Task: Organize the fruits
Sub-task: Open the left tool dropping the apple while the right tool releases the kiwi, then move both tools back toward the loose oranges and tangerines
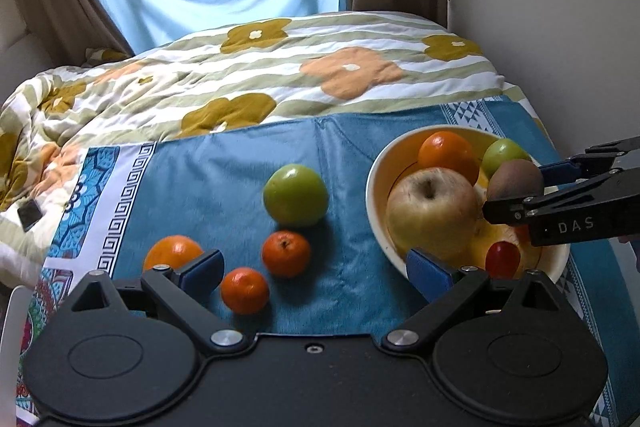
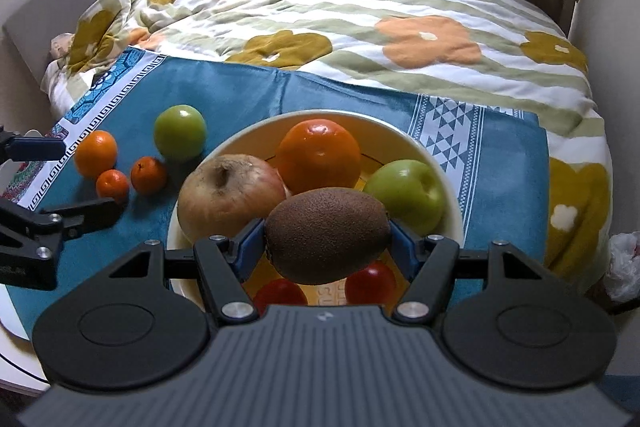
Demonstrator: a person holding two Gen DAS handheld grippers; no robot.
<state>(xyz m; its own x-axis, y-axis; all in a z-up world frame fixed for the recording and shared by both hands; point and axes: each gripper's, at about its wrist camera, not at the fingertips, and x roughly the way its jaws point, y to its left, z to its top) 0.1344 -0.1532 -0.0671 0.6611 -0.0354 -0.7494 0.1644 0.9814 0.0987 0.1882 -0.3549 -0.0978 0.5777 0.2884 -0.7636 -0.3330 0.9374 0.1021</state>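
My right gripper (image 2: 328, 241) is shut on a brown kiwi (image 2: 328, 235) and holds it just above a cream bowl (image 2: 444, 167). The bowl holds a pale apple (image 2: 228, 195), an orange (image 2: 320, 155), a green apple (image 2: 408, 193) and two small red fruits (image 2: 370, 281). In the left wrist view the kiwi (image 1: 514, 179) hangs over the bowl's (image 1: 376, 183) right side. My left gripper (image 1: 316, 271) is open and empty, low over the blue cloth. A green apple (image 1: 296, 195), two mandarins (image 1: 286, 253) (image 1: 244, 289) and an orange (image 1: 172, 251) lie on the cloth in front of it.
The blue patterned cloth (image 1: 224, 167) lies over a flowered quilt (image 1: 280, 75) on a bed. A wall (image 1: 560, 7) stands close on the right. Curtains and a window are behind the bed. A white plastic bag (image 2: 624, 263) sits low at the right.
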